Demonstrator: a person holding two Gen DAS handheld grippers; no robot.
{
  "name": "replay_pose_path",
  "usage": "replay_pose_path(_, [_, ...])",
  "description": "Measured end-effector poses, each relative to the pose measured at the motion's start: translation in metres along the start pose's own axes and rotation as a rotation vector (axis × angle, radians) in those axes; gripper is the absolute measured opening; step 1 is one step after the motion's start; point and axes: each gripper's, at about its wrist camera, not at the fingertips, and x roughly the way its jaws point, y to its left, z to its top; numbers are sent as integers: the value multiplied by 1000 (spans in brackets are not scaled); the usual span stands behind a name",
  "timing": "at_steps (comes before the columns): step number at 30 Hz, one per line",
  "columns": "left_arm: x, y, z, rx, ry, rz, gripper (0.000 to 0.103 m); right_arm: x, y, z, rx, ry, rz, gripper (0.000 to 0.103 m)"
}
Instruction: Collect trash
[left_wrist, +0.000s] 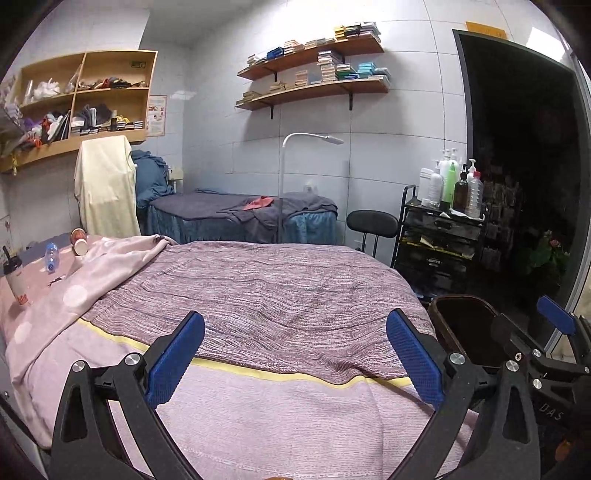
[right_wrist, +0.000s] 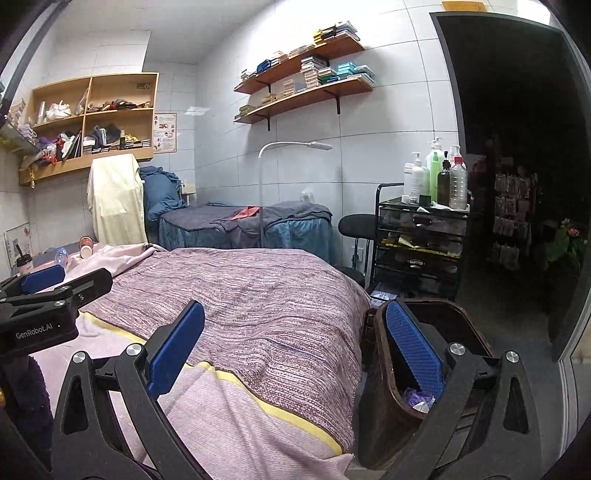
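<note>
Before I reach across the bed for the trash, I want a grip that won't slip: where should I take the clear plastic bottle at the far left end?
The plastic bottle lies on its side on the pink blanket, beside two tipped paper cups. Probably close across the middle of its body, from above, the open left gripper turned crosswise to its length. The cap end looks too narrow.

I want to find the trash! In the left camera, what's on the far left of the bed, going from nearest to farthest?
Lidded cup → plastic bottle → paper cups.
</note>
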Motion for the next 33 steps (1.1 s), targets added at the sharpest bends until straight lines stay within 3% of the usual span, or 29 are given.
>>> replay_pose_path(33, [-6,-6,1,1,-14,-25,97,-2,-9,2,32,0,-4,97])
